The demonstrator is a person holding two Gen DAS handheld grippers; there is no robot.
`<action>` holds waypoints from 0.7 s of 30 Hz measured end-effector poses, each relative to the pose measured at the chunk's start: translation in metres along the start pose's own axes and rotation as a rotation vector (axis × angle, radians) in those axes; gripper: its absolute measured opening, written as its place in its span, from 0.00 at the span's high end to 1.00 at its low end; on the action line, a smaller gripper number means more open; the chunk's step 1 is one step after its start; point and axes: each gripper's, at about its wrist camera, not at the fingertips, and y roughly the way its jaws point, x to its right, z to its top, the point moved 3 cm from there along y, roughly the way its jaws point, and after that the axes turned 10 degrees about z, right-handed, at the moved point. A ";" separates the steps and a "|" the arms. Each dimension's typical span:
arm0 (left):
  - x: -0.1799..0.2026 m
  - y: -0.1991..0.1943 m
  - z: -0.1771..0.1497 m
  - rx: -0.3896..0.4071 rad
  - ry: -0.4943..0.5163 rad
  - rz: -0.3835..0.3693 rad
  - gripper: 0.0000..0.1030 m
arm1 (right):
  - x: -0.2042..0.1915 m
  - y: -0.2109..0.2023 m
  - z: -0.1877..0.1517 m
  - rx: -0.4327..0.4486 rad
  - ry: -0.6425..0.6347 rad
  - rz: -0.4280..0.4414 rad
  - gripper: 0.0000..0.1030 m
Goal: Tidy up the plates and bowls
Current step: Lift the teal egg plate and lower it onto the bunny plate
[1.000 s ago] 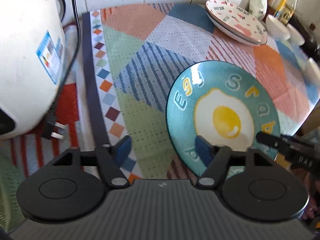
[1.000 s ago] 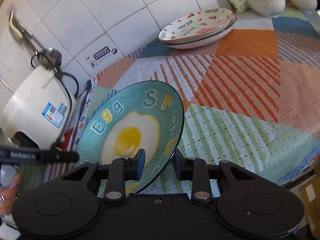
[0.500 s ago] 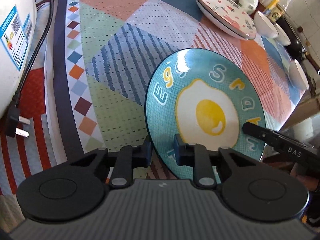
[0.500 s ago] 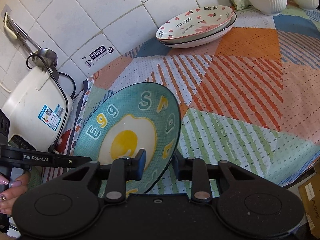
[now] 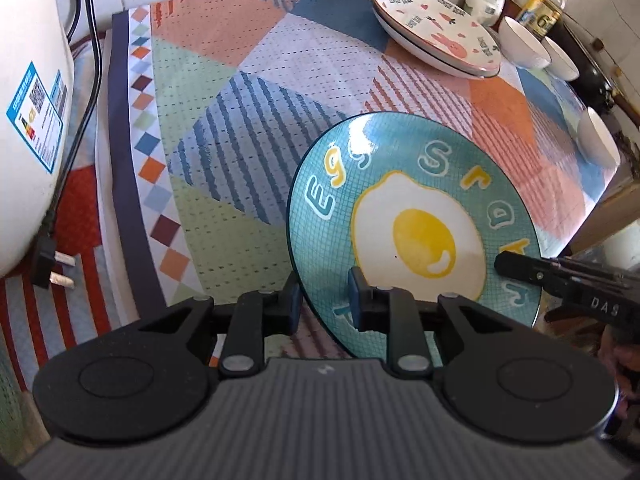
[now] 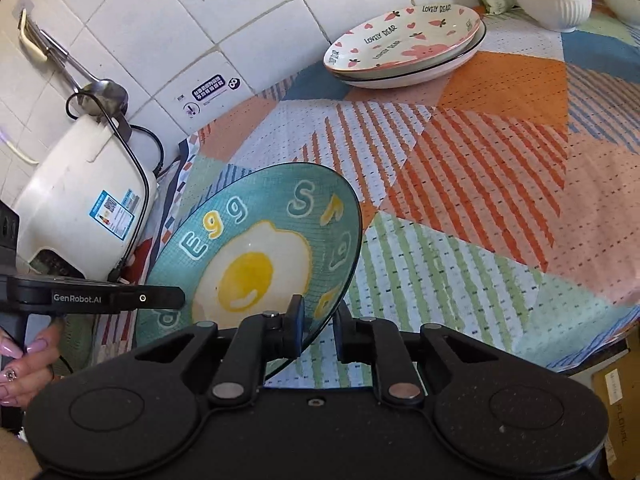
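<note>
A teal plate (image 5: 420, 216) with a fried-egg picture and letters is tilted over the patterned tablecloth (image 5: 248, 128). My left gripper (image 5: 324, 300) is shut on its near rim, one pad under the plate and one on its face. In the right wrist view the same plate (image 6: 256, 240) leans up to the left. My right gripper (image 6: 320, 326) is shut on its near right rim. Each gripper shows in the other's view: the right gripper (image 5: 520, 270) at the plate's right edge, the left gripper (image 6: 160, 298) at its left edge.
Two stacked pink-patterned plates (image 6: 404, 44) sit by the tiled wall. White bowls (image 6: 552, 0) stand behind them, and another bowl (image 5: 598, 136) is near the table's right edge. A white rice cooker (image 6: 80, 208) with a loose plug (image 5: 52, 268) stands left.
My left gripper went from wide open beside the plate to shut on its rim. The right jaws also closed in on the rim. The plate stays tilted in about the same spot.
</note>
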 end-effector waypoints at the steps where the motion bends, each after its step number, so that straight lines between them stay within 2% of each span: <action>1: 0.004 -0.002 0.002 0.002 0.003 0.000 0.78 | 0.000 -0.004 0.002 0.006 -0.009 -0.003 0.82; 10: 0.042 -0.027 0.033 0.055 -0.021 -0.021 0.78 | 0.007 -0.047 0.039 0.065 -0.109 -0.006 0.81; 21: 0.088 -0.017 0.095 0.108 -0.070 -0.001 0.77 | 0.043 -0.063 0.114 0.074 -0.176 0.020 0.81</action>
